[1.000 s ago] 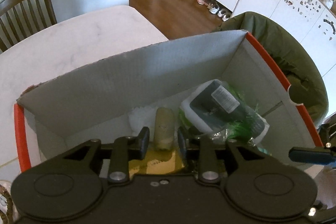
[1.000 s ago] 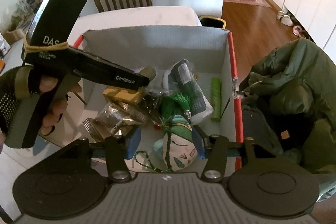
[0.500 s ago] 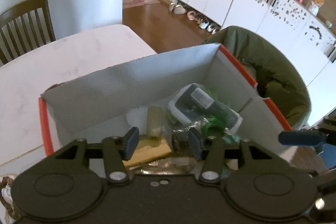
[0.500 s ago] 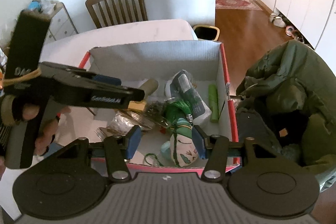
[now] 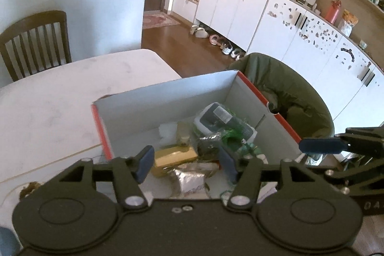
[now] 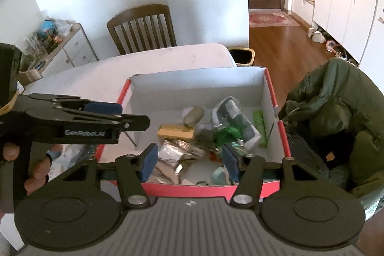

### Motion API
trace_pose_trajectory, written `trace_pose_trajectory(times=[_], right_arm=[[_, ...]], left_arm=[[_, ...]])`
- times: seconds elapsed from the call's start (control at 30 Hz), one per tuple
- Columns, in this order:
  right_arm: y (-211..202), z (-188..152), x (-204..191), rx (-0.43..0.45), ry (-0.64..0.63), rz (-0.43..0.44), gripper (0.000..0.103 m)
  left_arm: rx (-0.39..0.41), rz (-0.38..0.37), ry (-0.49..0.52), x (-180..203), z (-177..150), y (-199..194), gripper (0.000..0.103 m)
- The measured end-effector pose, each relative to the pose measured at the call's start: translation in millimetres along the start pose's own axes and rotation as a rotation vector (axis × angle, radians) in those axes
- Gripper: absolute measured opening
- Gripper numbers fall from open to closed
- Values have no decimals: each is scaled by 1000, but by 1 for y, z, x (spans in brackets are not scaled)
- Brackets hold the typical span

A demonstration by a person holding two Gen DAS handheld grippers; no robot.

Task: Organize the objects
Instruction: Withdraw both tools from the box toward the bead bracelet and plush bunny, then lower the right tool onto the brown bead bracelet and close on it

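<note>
Both grippers, left gripper (image 5: 184, 163) and right gripper (image 6: 190, 161), spread empty above the box (image 6: 276, 97); descend squarely on one item.

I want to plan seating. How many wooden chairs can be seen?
1. The wooden chair stands behind the far side of the white table, against the wall. Others may be hidden outside the views.

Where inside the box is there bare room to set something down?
Bare floor runs along the cardboard box's far wall and left wall, behind the gold box. The middle, the right by the green tube, and the near edge are crowded.
</note>
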State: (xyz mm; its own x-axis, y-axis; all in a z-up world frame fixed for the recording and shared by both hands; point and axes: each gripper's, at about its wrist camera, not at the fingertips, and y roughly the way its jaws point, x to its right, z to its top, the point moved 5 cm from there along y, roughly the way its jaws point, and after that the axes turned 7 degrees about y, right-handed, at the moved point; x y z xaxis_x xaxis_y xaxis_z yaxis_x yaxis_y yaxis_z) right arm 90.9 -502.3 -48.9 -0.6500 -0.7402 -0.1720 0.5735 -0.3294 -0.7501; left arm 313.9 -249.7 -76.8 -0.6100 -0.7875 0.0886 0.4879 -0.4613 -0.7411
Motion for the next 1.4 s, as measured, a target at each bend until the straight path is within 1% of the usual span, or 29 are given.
trace_pose_trajectory(times=[0.07,0.13,0.2,0.27,0.33,0.37,0.43,0.5,0.57,0.63,0.73,0.93,1.07,1.23,1.4], right_arm=[[-3,-2,-8,6,7,8,59],[-5,-3,-15,12,8,13,62],[-8,-5,-24,33,4,7,63],[-10,-7,-34,49,-6,12,64],[-13,-8,-45,59,-8,27,67],[-13,-9,-50,64,-11,36,70],[-14,-13,-61,75,-20,50,74],[-14,-14,-74,85,-33,67,79],[-14,-16,-87,98,-43,84,81],[-15,-18,-99,103,-53,98,82],[-12,-19,-115,107,-56,111,84],[-1,-19,-144,90,-31,168,88],[13,-17,-169,68,-55,177,88],[35,-14,-192,44,-67,162,88],[64,-10,-211,-8,-63,160,88]], left_arm=[[14,-1,-2,-4,-4,-11,65],[21,3,4,-8,-9,-21,65],[26,17,11,-13,-15,-30,65],[34,30,13,-20,-20,-39,70],[42,40,5,-29,-25,-49,76],[47,46,1,-34,-28,-54,77],[54,61,-7,-43,-33,-63,85],[65,71,-10,-52,-39,-71,88],[72,77,-16,-62,-45,-79,92],[83,87,-18,-73,-51,-86,98],[85,104,-28,-89,-61,-95,102],[72,135,-35,-119,-82,-104,102],[65,154,-43,-139,-95,-108,102],[67,169,-40,-158,-108,-108,102],[53,164,-43,-172,-119,-101,102]])
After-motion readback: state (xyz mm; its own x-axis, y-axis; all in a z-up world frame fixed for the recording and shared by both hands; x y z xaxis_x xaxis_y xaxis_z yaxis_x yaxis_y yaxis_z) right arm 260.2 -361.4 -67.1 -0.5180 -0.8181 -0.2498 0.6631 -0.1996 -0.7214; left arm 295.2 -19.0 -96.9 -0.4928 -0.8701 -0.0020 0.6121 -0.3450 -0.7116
